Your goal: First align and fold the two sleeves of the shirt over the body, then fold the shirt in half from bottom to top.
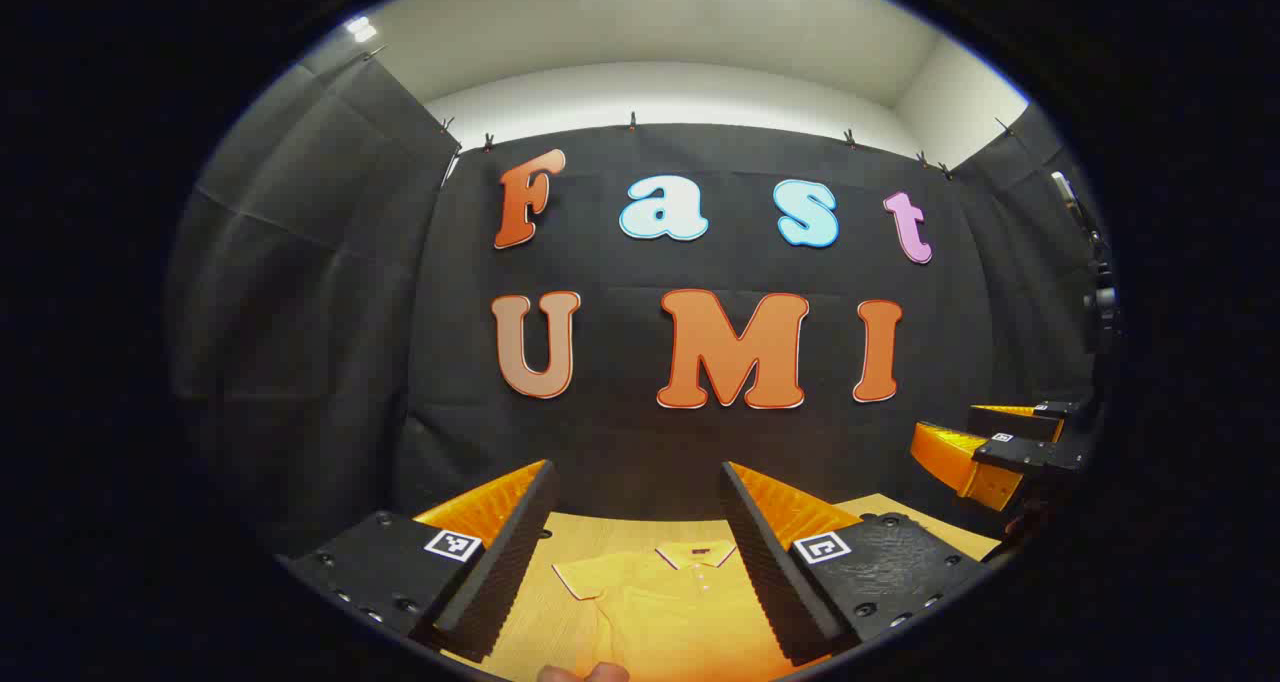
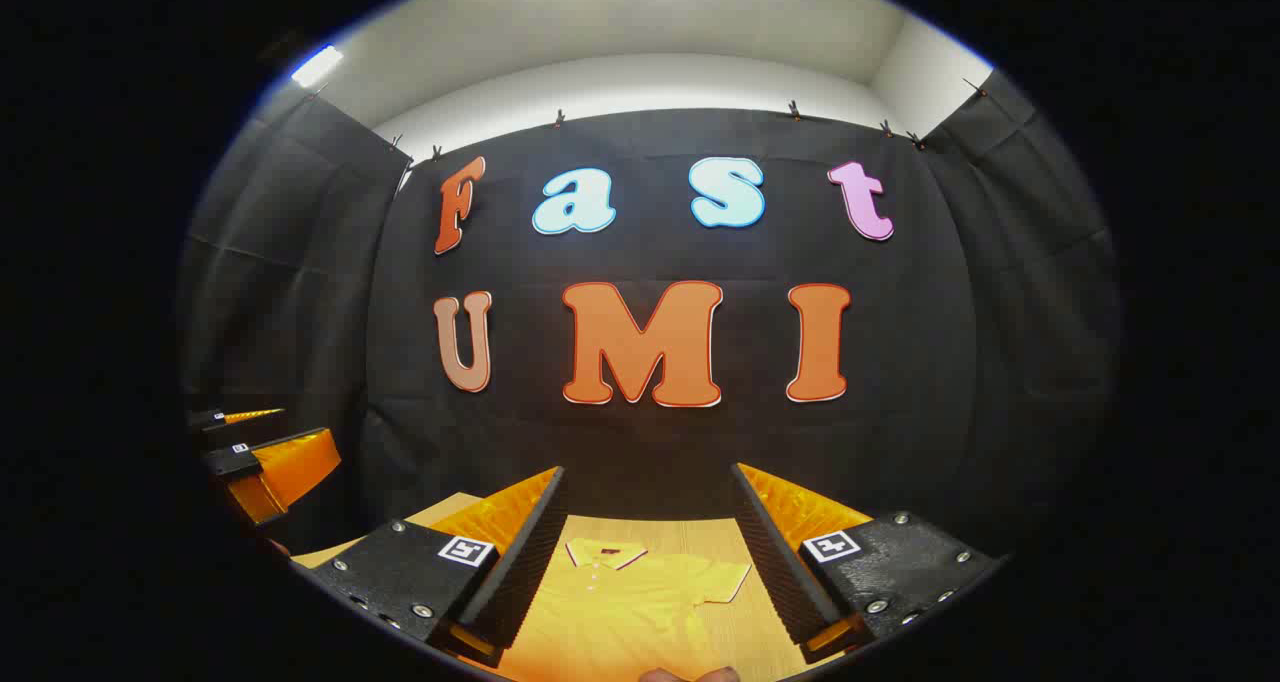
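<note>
The shirt [image 1: 668, 602] lies flat on the table [image 1: 600, 532]; above it, the left gripper [image 1: 640, 552] and right gripper [image 2: 650, 552] hover, fingers spread, holding nothing.

The left gripper [image 1: 640, 547] hangs above a yellow shirt [image 1: 665, 612] with its fingers [image 1: 500, 562] spread wide and nothing between them. The shirt lies flat on the pale wooden desk [image 1: 575, 534], collar [image 1: 697, 554] toward the black cloth wall [image 1: 640, 442], and one short sleeve [image 1: 580, 577] is spread out to the collar's left. Well to the right of the shirt and higher up, the right gripper [image 1: 985, 452] is held in the air. A fingertip [image 1: 590, 673] of a person shows at the shirt's near edge.
</note>
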Available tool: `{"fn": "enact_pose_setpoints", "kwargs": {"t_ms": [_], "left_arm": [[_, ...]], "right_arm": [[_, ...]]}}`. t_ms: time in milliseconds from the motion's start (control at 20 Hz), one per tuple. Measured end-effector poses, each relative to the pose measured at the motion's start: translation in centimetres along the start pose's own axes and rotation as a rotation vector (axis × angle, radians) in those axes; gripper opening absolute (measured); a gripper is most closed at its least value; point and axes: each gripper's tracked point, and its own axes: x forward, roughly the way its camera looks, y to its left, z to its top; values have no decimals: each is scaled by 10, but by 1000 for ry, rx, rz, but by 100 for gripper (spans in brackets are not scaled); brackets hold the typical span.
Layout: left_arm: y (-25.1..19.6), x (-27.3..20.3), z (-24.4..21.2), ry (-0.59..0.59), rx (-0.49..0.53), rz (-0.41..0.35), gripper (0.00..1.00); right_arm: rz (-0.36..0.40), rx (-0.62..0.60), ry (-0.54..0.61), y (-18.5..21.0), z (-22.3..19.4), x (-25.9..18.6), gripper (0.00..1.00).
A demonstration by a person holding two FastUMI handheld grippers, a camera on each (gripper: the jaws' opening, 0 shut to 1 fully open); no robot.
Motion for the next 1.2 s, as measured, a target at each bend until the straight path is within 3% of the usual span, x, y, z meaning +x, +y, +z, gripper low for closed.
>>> {"fn": "enact_pose_setpoints", "kwargs": {"t_ms": [300,550,800,1200], "left_arm": [[-16,45,-21,38,-67,36,95],[-32,63,-23,25,-62,62,97],[-32,81,-13,-14,-21,32,97],[-23,106,-6,-37,15,-21,97]], "right_arm": [[29,-7,13,-17,-14,32,100],[36,-42,26,-36,-28,53,96],[16,-107,-34,-32,-24,67,96],[-33,-122,7,-27,-38,97,98]]}}
